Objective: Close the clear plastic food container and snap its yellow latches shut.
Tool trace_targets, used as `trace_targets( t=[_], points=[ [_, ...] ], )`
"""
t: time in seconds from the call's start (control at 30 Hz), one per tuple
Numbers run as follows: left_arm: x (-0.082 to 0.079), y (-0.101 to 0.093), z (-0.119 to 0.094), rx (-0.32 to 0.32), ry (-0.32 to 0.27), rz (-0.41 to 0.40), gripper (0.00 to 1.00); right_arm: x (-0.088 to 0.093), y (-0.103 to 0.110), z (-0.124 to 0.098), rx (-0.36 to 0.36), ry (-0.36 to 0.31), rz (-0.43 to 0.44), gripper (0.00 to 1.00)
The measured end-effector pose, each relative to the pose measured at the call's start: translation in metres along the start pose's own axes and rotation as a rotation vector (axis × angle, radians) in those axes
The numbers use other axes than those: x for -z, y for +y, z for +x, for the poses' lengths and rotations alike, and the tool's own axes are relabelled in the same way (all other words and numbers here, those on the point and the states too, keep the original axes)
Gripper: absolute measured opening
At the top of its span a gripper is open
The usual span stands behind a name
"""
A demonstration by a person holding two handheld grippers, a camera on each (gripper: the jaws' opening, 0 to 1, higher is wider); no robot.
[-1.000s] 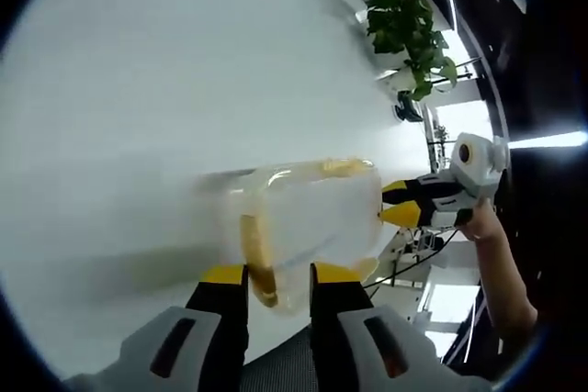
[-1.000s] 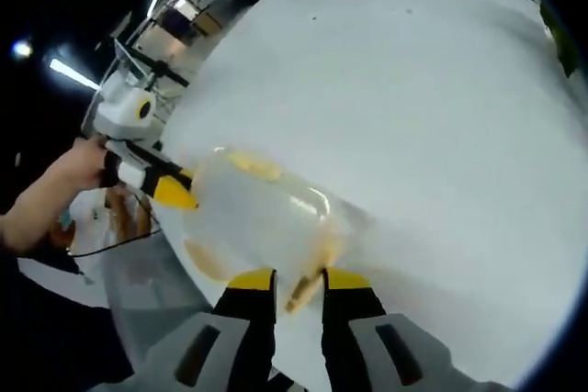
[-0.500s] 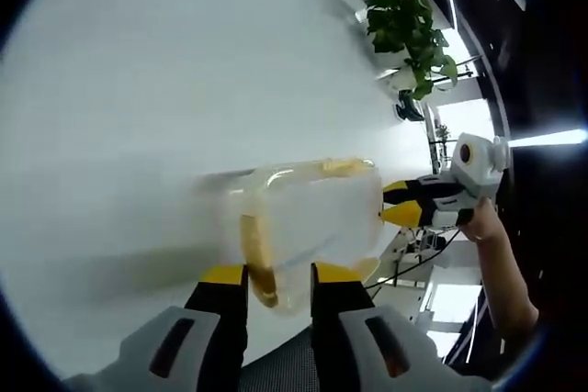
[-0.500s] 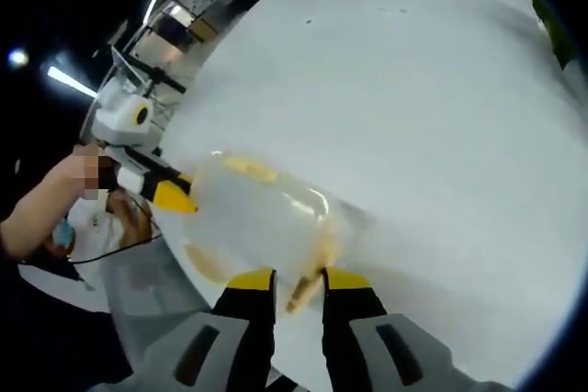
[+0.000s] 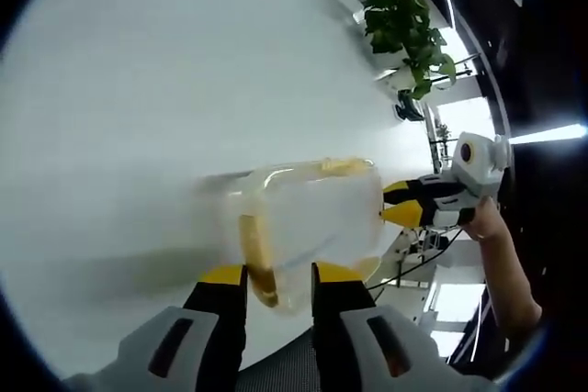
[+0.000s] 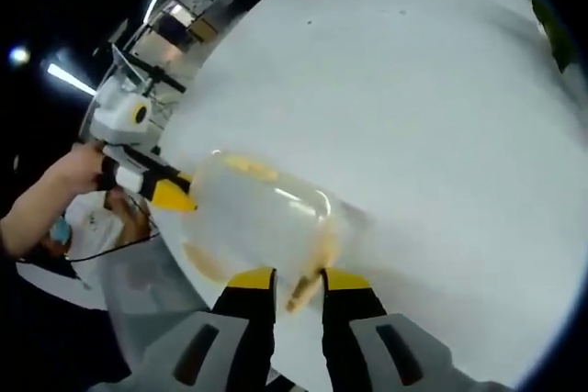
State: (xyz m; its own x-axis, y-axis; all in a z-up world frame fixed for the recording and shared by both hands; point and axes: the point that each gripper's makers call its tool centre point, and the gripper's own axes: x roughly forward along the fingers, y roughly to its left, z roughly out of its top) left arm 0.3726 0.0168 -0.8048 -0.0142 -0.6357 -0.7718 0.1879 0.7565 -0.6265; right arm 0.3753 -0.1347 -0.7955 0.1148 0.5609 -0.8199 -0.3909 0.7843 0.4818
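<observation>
The clear plastic container [image 5: 312, 213] lies on its side near the edge of the white table [image 5: 184, 89]. My left gripper [image 5: 279, 274] holds its near end, jaws close together with a yellow latch [image 5: 257, 259] between them. My right gripper [image 5: 384, 202] comes in from the right, its yellow tips against the far end. In the right gripper view the container [image 6: 262, 213] lies ahead, and my right gripper [image 6: 299, 280] has its jaws nearly together on a yellow latch [image 6: 301, 289]. The left gripper [image 6: 173, 194] touches the opposite end there. Another yellow latch [image 6: 246, 167] shows on the container's top side.
A potted green plant [image 5: 409, 25] stands beyond the table's far edge. A person's hand [image 5: 485, 222] and forearm hold the right gripper; a hand [image 6: 60, 176] holds the left one. The table edge [image 6: 184, 273] runs close under the container. Wide bare tabletop [image 6: 413, 89] lies beyond.
</observation>
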Motion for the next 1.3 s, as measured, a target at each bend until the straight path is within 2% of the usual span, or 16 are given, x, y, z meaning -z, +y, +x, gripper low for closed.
trace_targets(
  t=[0.13, 0.2, 0.3, 0.53, 0.67, 0.87, 1.03, 1.1, 1.2, 1.3],
  points=[
    [0.0, 0.0, 0.001, -0.002, -0.004, 0.006, 0.26, -0.001, 0.001, -0.001, 0.0, -0.008, 0.008, 0.17],
    [0.006, -0.003, 0.001, 0.0, 0.024, 0.007, 0.27, -0.001, 0.001, 0.0, -0.003, -0.011, -0.005, 0.17],
    [0.013, -0.009, 0.0, -0.001, 0.029, 0.018, 0.27, 0.0, 0.001, 0.0, -0.001, -0.015, -0.008, 0.18],
    [0.013, -0.01, 0.001, -0.01, 0.027, 0.035, 0.29, -0.001, 0.001, -0.001, 0.014, -0.03, -0.063, 0.18],
    [0.012, -0.009, 0.002, -0.028, 0.024, 0.043, 0.44, 0.003, 0.003, 0.0, 0.006, -0.02, -0.072, 0.21],
    [0.005, -0.006, -0.001, -0.035, 0.009, 0.048, 0.41, 0.002, 0.003, 0.0, 0.011, -0.028, -0.085, 0.22],
    [0.005, -0.002, -0.003, -0.047, 0.016, 0.068, 0.4, -0.001, 0.001, -0.003, 0.033, -0.03, -0.12, 0.23],
    [0.004, 0.0, -0.005, -0.063, 0.013, 0.089, 0.4, -0.004, 0.001, -0.005, 0.033, -0.032, -0.126, 0.23],
    [0.0, 0.004, -0.008, -0.101, 0.016, 0.162, 0.4, -0.008, 0.002, -0.008, 0.045, -0.029, -0.159, 0.23],
    [-0.004, 0.001, -0.011, -0.112, 0.013, 0.199, 0.4, -0.012, 0.003, -0.01, 0.06, -0.029, -0.198, 0.23]
  ],
)
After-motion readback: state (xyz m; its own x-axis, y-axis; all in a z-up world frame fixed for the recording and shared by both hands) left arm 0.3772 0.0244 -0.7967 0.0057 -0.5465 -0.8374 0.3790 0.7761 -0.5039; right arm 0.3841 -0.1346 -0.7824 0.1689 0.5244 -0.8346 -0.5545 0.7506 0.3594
